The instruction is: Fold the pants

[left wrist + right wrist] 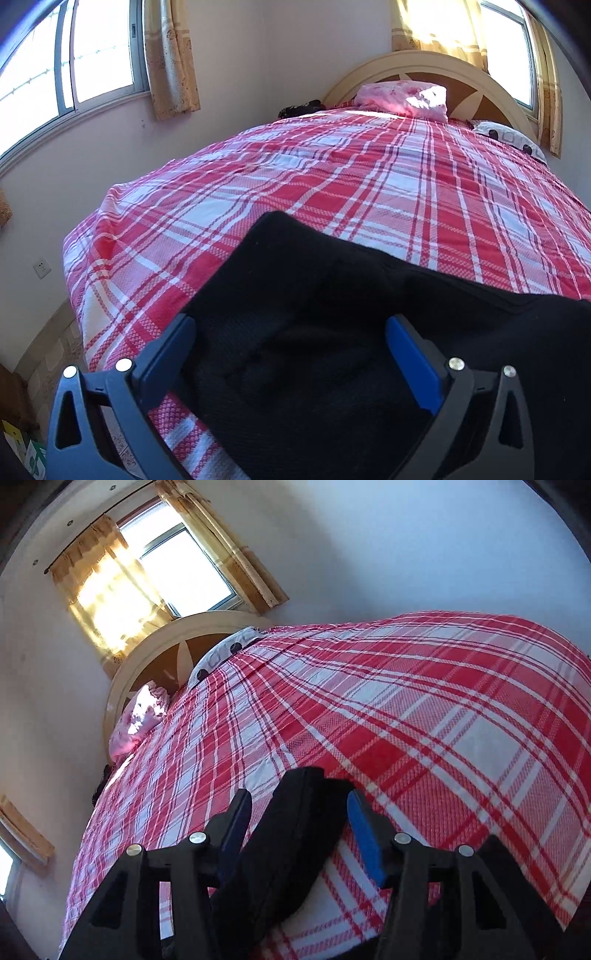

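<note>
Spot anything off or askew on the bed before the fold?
Nothing damaged or spilled. Black pants lie rumpled at the near edge of the plaid bedspread, between both open tongs. A crumpled pink pillow and a dark heap sit by the headboard.

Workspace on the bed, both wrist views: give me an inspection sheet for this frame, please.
Surface: bed with red and white plaid sheet, smooth, mostly bare.
Job's things: black pants lying at the near edge of the bed; one narrow part runs between the right gripper's fingers.
Clutter: pink bundle, spotted pillow and a small dark item, all near the headboard.
Grippers: left gripper open over the pants; right gripper open, straddling the fabric, not clamped.
Cables: nothing seen.
Surroundings: windows with yellow curtains, wall socket.
</note>
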Demonstrator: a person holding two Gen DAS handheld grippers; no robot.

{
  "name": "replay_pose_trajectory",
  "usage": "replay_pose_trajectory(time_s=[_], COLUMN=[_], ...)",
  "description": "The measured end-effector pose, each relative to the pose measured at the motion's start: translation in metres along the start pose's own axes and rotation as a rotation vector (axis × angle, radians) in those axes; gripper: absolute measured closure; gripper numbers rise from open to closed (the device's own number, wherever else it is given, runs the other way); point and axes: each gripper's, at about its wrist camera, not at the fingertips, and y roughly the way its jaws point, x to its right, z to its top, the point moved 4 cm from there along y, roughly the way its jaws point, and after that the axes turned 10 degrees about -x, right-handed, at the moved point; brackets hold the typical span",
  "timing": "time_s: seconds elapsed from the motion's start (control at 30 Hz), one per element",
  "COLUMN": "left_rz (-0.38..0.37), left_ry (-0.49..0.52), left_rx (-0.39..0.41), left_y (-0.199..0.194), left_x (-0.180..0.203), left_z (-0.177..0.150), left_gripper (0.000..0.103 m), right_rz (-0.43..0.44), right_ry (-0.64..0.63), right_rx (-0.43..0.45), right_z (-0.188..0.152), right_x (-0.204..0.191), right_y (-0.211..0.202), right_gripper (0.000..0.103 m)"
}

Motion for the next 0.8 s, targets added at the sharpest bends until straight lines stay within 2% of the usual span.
replay_pose_trajectory(time_s=[0.13,0.17,0.2,0.23,0.27,0.3,0.4,0.5,0.63,0.73,0.8], left_rz=[0.012,0.013,0.014,0.015,0.016,0.017,0.015,0.014,0.010,0.004,0.005], left_ry=[-0.003,-0.004,-0.005,-0.005,-0.006,-0.005,-0.005,-0.004,-0.003,-0.004,-0.004], left_rx=[-0.004,-0.003,-0.003,-0.001,0.001,0.001,0.001,-0.001,-0.004,-0.002,-0.001], left_y=[0.001,0.000,0.000,0.000,0.000,0.000,0.000,0.000,0.001,0.001,0.001], left_x=[0.001,0.001,0.001,0.002,0.002,0.002,0.002,0.002,0.002,0.001,0.002], left_z=[0.000,0.000,0.000,0.000,0.000,0.000,0.000,-0.001,0.000,0.001,0.001], left_gripper=[0.000,0.000,0.000,0.000,0.000,0.000,0.000,0.000,0.000,0.000,0.000], right_rz=[-0.037,-0.055,-0.085,-0.101,-0.113,-0.121,-0.133,-0.056,0.109,0.215,0.225], right_ry=[-0.044,-0.065,-0.086,-0.103,-0.121,-0.146,-0.214,-0.206,-0.153,-0.052,0.021], right_rx=[-0.047,-0.067,-0.087,-0.096,-0.094,-0.093,-0.094,-0.055,0.038,0.079,0.069], right_z=[0.009,0.008,0.007,0.005,0.003,0.001,-0.005,-0.003,0.009,0.007,-0.005], right_x=[0.001,0.000,-0.001,-0.002,-0.004,-0.006,-0.016,-0.028,-0.042,-0.027,-0.003], right_y=[0.024,0.030,0.035,0.036,0.036,0.035,0.031,0.004,-0.059,-0.108,-0.128], right_gripper=[0.048,0.058,0.072,0.077,0.087,0.092,0.092,0.093,0.093,0.093,0.093])
